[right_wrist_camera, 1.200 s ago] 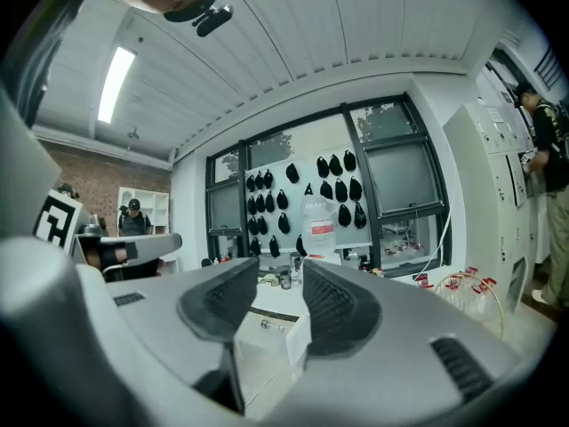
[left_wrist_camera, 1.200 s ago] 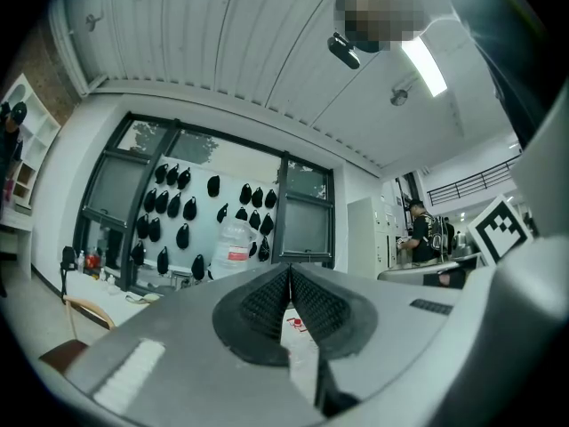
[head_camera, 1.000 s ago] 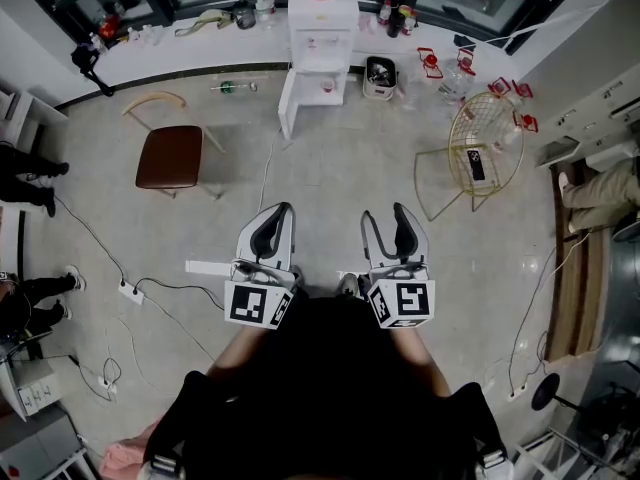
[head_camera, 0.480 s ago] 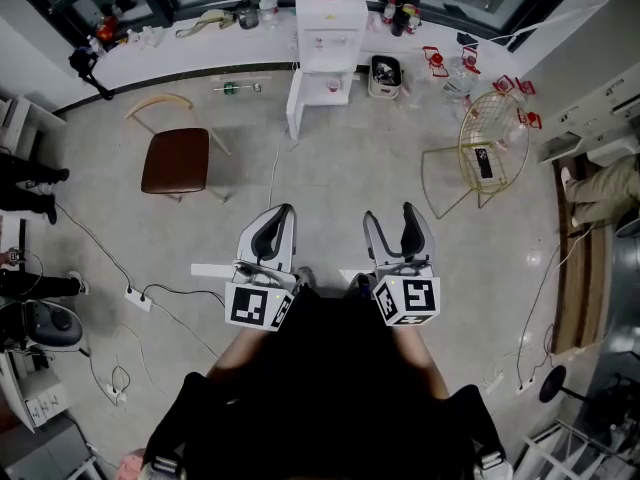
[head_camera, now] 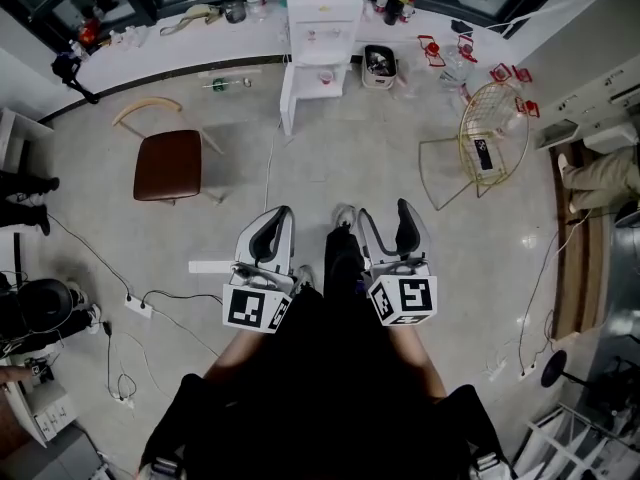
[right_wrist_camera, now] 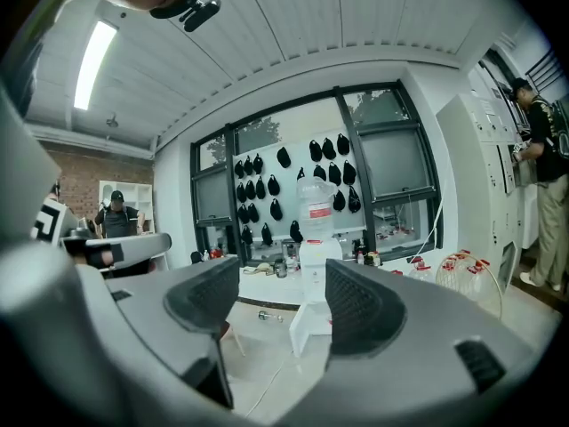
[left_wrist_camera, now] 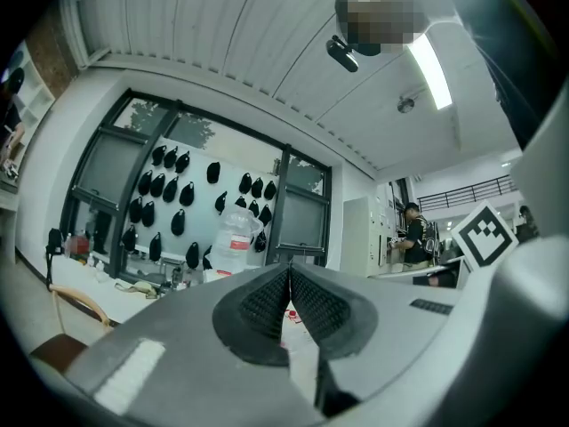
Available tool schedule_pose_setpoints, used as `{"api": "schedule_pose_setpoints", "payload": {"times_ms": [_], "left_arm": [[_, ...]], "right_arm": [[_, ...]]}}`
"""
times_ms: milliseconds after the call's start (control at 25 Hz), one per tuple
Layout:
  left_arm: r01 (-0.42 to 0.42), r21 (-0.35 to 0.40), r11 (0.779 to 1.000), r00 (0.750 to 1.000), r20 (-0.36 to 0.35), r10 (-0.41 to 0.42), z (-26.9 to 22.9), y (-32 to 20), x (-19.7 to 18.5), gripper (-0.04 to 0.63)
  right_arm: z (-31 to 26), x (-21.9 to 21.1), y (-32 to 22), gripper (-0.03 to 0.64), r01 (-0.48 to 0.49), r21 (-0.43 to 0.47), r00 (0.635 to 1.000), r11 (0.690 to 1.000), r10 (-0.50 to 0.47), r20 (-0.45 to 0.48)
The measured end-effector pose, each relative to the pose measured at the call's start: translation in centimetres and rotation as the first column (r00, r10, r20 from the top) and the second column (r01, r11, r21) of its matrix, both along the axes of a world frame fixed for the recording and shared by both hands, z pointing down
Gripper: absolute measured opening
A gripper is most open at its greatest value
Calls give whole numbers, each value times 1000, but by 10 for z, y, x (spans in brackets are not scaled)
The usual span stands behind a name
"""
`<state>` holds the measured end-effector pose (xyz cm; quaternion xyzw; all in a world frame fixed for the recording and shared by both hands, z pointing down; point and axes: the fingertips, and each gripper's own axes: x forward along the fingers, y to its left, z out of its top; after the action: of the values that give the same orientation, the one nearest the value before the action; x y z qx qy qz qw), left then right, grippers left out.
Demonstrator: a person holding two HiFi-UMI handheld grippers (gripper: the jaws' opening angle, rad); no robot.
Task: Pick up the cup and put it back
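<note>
No cup shows clearly. A white water dispenser [head_camera: 322,28] with a bottle on top stands at the far counter, and a small red thing [head_camera: 327,76] sits in its niche; I cannot tell whether that is the cup. My left gripper [head_camera: 272,230] points level toward it, jaws shut with pads touching and nothing in them. My right gripper [head_camera: 386,230] is beside it; its jaws have just been opening and stand open and empty. The dispenser [right_wrist_camera: 313,305] lies well ahead between the right jaws [right_wrist_camera: 283,301]. Over the left gripper [left_wrist_camera: 289,269] only the bottle [left_wrist_camera: 233,243] shows.
A brown chair [head_camera: 168,163] stands to the left, a gold wire chair [head_camera: 490,143] to the right. Cables and a power strip [head_camera: 133,308] lie on the floor at left. A counter [head_camera: 170,43] runs under the windows. A person [right_wrist_camera: 542,194] stands at the right.
Both grippers and I have moved forward toward the dispenser. A leg has stepped out between the grippers. The right jaws stand wider apart than a second ago.
</note>
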<state>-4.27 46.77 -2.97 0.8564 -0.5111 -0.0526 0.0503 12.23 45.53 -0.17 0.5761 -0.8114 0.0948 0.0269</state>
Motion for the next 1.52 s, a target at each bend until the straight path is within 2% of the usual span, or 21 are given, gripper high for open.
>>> {"api": "schedule_pose_setpoints", "payload": {"times_ms": [320, 680, 840, 960, 1200, 1520], "left_arm": [[33, -34, 999, 999, 20, -32, 22, -94, 7, 8], [82, -24, 996, 997, 1, -82, 20, -262, 43, 8], [118, -23, 993, 993, 17, -118, 21, -322, 53, 8], [146, -16, 989, 989, 24, -145, 24, -353, 53, 8], [217, -69, 974, 976, 43, -214, 51, -394, 38, 8], [203, -114, 972, 979, 50, -199, 110, -457, 10, 8]], "right_arm": [[24, 6, -106, 281, 39, -13, 999, 999, -39, 12], [44, 28, -284, 281, 110, -37, 994, 993, -109, 10], [61, 37, -346, 281, 146, -72, 989, 987, -147, 1], [75, 38, -383, 281, 179, -90, 984, 980, -180, -4], [106, 27, -438, 281, 213, -129, 976, 969, -217, -18], [162, -6, -500, 281, 207, -163, 976, 965, -215, -35]]}}
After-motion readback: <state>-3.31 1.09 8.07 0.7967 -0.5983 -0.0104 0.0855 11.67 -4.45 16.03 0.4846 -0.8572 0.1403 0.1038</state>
